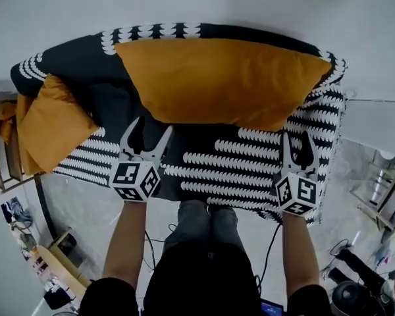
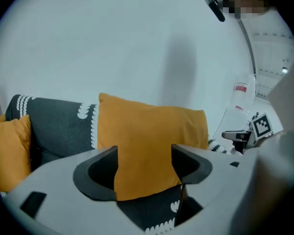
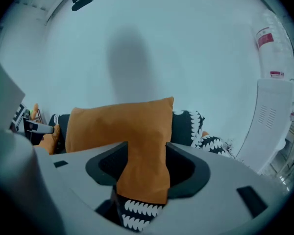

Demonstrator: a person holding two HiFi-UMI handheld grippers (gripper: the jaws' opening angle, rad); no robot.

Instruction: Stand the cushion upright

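Seen from above, a sofa draped in black fabric with rows of white scalloped shapes [image 1: 250, 170] stands against a plain pale wall [image 1: 250, 2]. A large rectangular mustard-orange fabric cushion [image 1: 224, 78] stands on its long edge on the seat, its broad face leaning back against the sofa's backrest, near the middle and towards the right end. A smaller orange cushion [image 1: 49, 124] rests at the sofa's left end, well apart from the large one.

The person stands at the front of the sofa with both forearms stretched forward. The left gripper [image 1: 153, 125], pale grey with a black-and-white marker cube [image 1: 135, 180] behind it, hangs over the dark seat just below the large cushion's lower left edge. Its jaws are spread wide and grasp nothing. The right gripper [image 1: 296, 137], with its own marker cube [image 1: 296, 193], hangs over the patterned seat near the cushion's lower right corner, jaws likewise parted and empty.

In the left gripper view, the left gripper [image 2: 144, 151] frames the large cushion [image 2: 152, 126] beyond its pads, not touching it, with the smaller cushion [image 2: 7, 151] at the far left. In the right gripper view, the right gripper [image 3: 146, 148] frames the same cushion [image 3: 120, 124], which stands clear of the pads, and the patterned fabric [image 3: 137, 212] shows below.
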